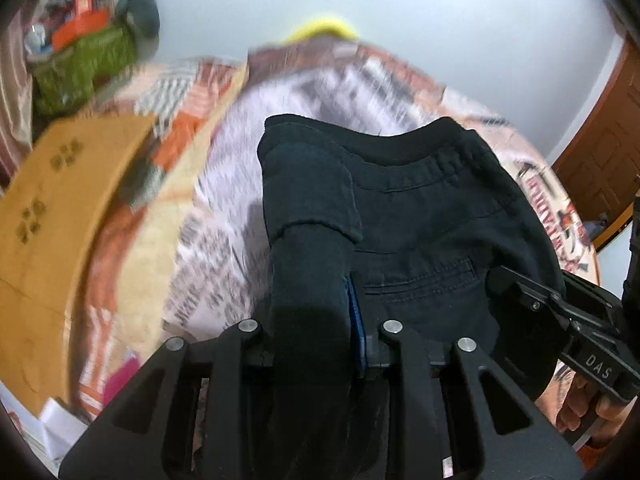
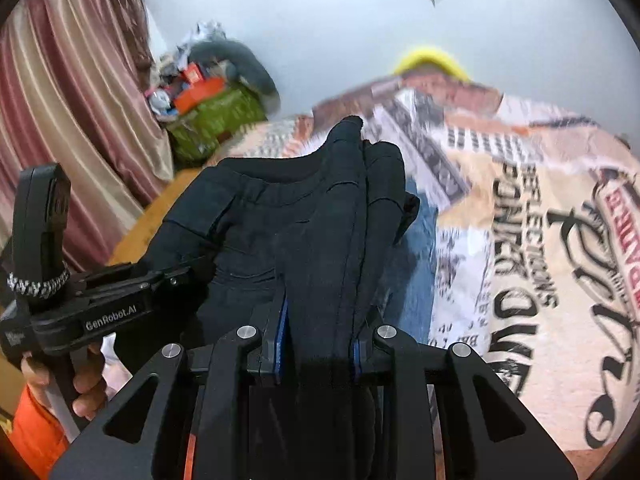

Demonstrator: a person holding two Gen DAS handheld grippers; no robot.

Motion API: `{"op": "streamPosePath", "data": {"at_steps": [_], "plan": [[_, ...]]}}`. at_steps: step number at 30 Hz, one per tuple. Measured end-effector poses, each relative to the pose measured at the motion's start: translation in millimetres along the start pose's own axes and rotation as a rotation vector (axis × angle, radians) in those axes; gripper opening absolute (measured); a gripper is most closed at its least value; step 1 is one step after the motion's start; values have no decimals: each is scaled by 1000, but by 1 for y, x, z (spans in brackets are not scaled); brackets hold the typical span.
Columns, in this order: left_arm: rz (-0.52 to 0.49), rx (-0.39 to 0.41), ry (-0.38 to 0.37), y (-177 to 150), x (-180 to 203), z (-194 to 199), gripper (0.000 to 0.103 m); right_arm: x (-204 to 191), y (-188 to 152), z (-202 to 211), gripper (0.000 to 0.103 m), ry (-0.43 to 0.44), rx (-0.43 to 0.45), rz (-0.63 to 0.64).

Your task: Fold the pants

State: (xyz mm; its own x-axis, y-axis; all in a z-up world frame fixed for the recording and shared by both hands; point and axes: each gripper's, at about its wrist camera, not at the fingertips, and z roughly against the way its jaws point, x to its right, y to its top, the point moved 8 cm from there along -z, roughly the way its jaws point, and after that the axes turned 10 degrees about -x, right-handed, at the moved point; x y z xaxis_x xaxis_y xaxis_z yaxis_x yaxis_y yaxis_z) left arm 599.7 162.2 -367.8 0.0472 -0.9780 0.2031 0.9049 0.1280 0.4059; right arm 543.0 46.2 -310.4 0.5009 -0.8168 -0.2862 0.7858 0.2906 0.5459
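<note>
Dark navy pants [image 1: 432, 216] hang between both grippers above a bed, waistband and back pocket facing the left wrist view. My left gripper [image 1: 316, 320] is shut on a bunched fold of the pants. My right gripper [image 2: 320, 328] is shut on another thick fold of the pants [image 2: 280, 216]. The right gripper also shows at the right edge of the left wrist view [image 1: 532, 296], and the left gripper shows at the left of the right wrist view [image 2: 120, 292]. The pants cover most of both sets of fingers.
A printed bedspread [image 2: 520, 208] lies below. A wooden headboard or board [image 1: 60, 200] stands at the left. A green basket of clutter [image 2: 216, 120] sits by a pink curtain [image 2: 72, 120]. A yellow object [image 2: 428, 60] lies at the bed's far edge. A wooden door [image 1: 604, 148] is at the right.
</note>
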Motion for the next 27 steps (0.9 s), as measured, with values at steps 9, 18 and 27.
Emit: {"op": "streamPosePath", "data": {"at_steps": [9, 18, 27], "plan": [[-20, 15, 115, -12, -8, -3, 50, 20, -32, 1, 30, -70, -76, -6], [-98, 135, 211, -7, 19, 108, 50, 3, -15, 94, 30, -115, 18, 35], [-161, 435, 149, -45, 77, 295, 50, -80, -6, 266, 30, -66, 295, 126]]}}
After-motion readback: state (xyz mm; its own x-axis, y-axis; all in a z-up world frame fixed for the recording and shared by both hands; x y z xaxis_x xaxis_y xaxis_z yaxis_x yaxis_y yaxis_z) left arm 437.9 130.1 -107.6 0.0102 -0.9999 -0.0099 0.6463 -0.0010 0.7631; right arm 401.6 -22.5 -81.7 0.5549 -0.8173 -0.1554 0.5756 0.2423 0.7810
